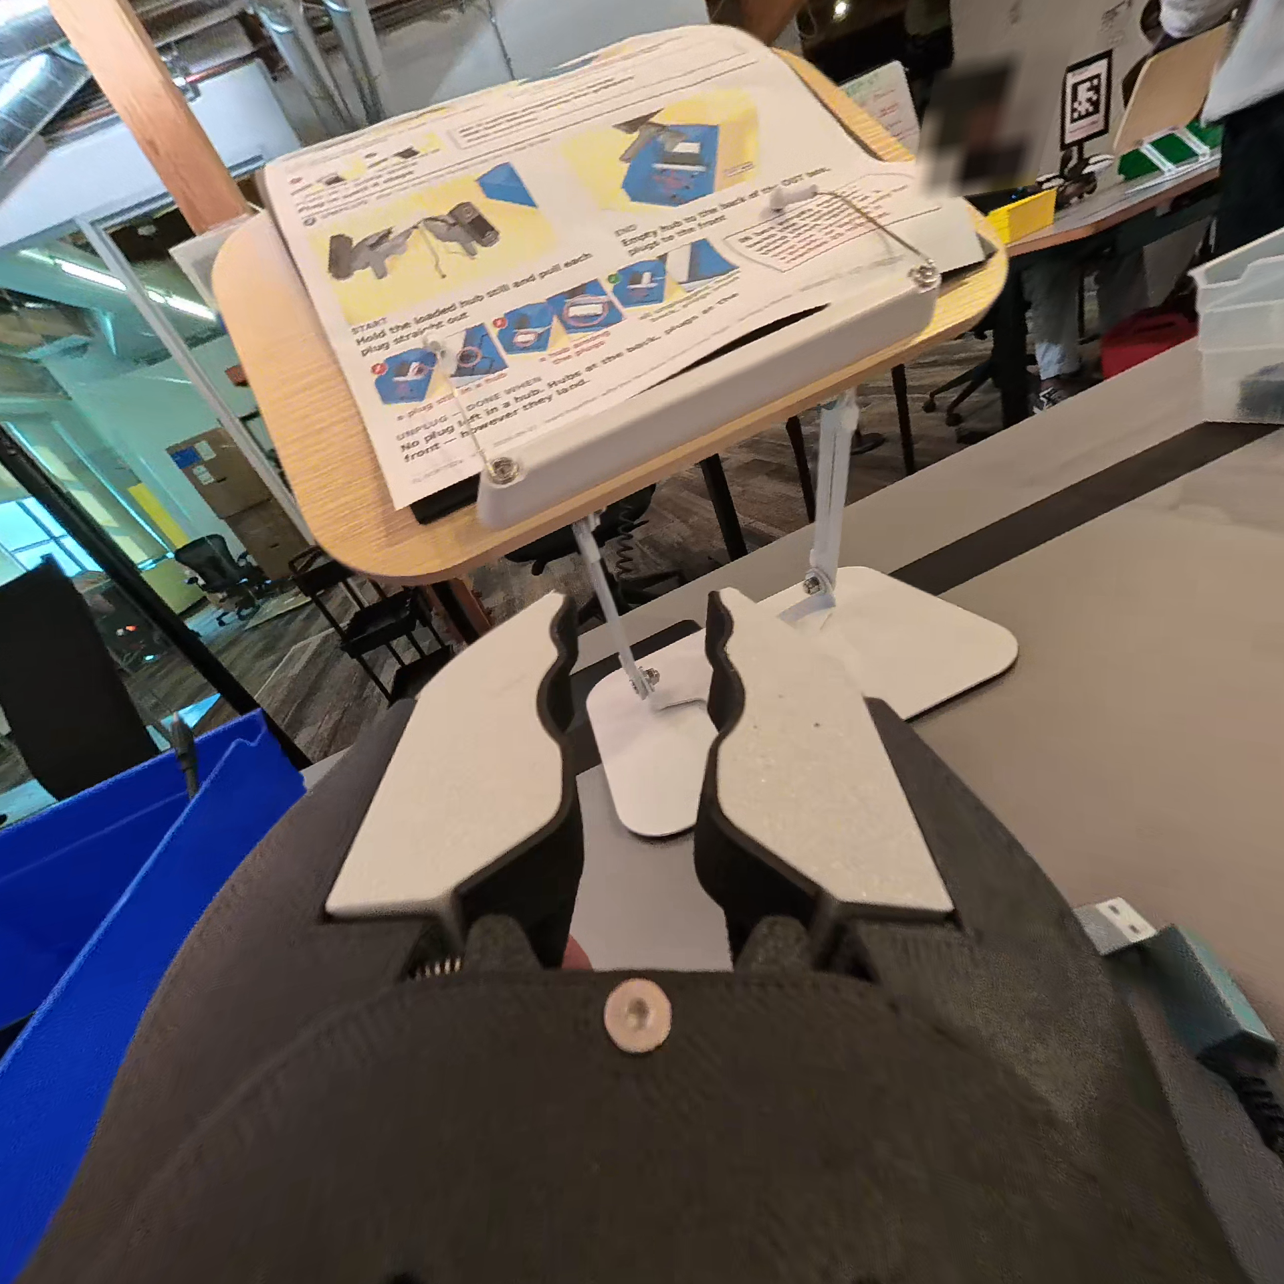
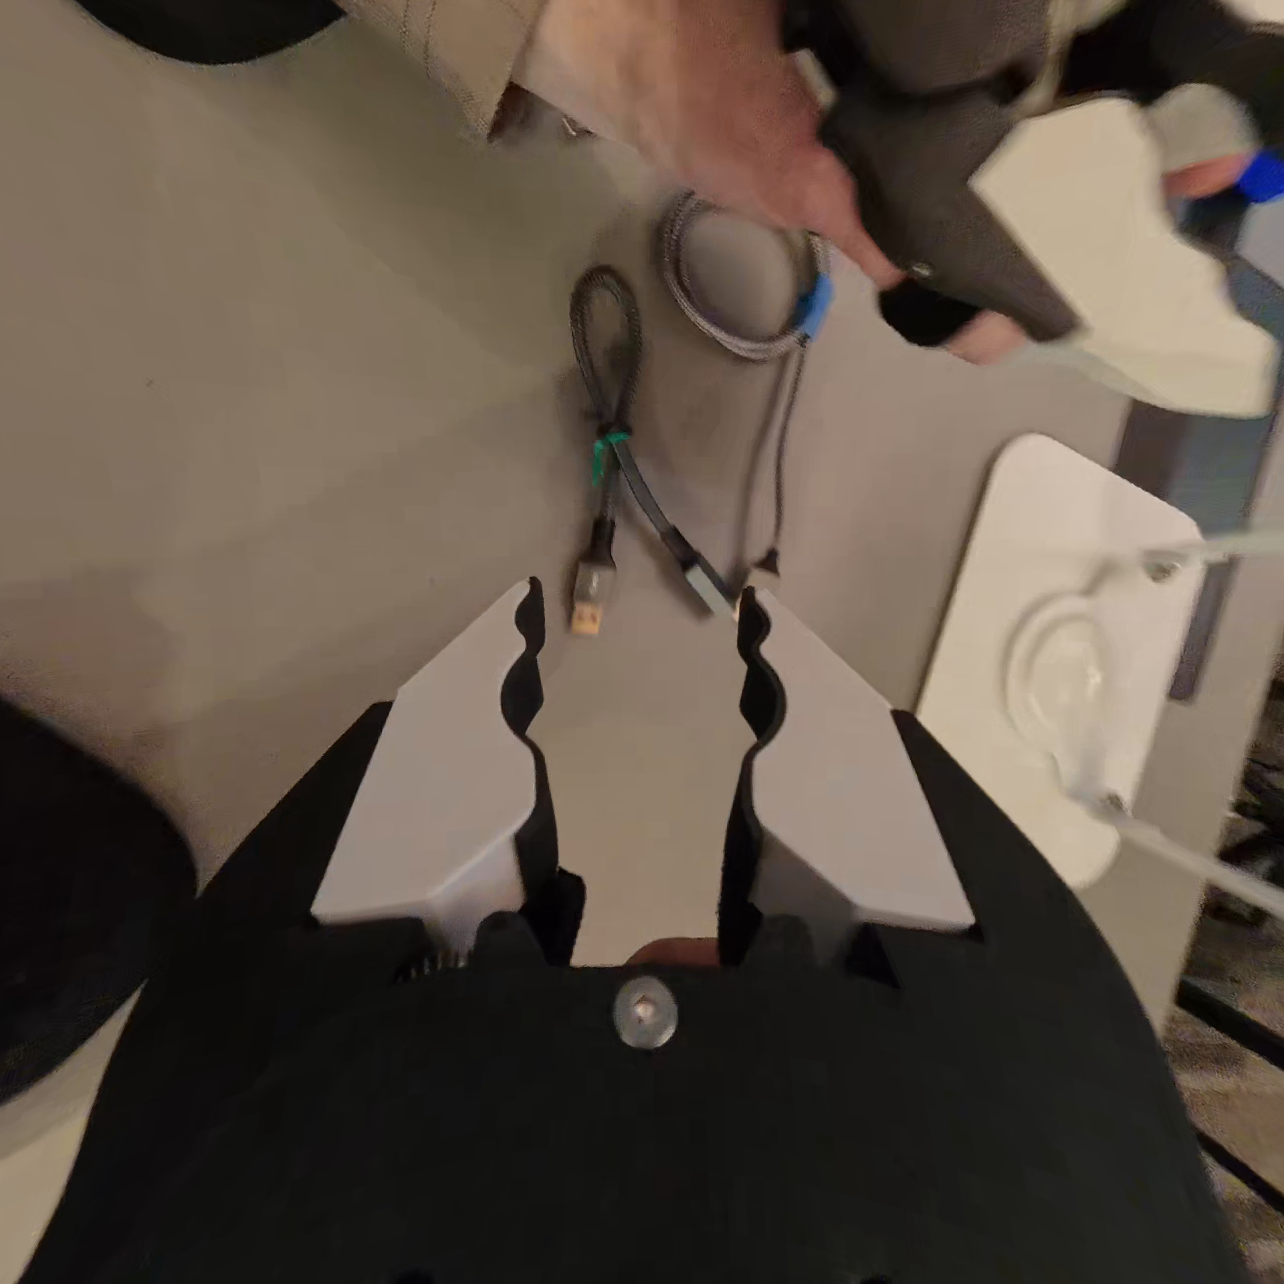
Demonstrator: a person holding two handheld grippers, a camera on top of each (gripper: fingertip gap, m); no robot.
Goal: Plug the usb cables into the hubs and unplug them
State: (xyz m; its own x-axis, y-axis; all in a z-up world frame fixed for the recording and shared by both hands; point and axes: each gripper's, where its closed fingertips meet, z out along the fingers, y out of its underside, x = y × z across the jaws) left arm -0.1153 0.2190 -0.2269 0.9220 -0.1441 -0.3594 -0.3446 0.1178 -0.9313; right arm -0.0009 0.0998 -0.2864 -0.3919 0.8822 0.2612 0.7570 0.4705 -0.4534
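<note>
In the right wrist view, a short dark braided USB cable (image 2: pixel 611 389) with a green tie lies on the grey table (image 2: pixel 278 417). Its two plugs (image 2: pixel 589 606) (image 2: pixel 702 583) lie just beyond my right gripper (image 2: pixel 639 594), which is open and empty above the table. A coiled grey braided cable (image 2: pixel 722 333) with a blue band lies farther off. My left gripper (image 1: pixel 643 611) is open and empty, raised and facing a document stand. A grey metal block (image 1: pixel 1181 973), perhaps a hub, shows at its lower right, partly hidden.
A wooden document stand (image 1: pixel 959 326) with an instruction sheet stands on a white base (image 1: pixel 924 653), which also shows in the right wrist view (image 2: pixel 1028 556). A blue bin (image 1: pixel 104 868) is at the left and a translucent bin (image 1: pixel 1244 333) at the right. A person's hand (image 2: pixel 729 125) holds the other gripper.
</note>
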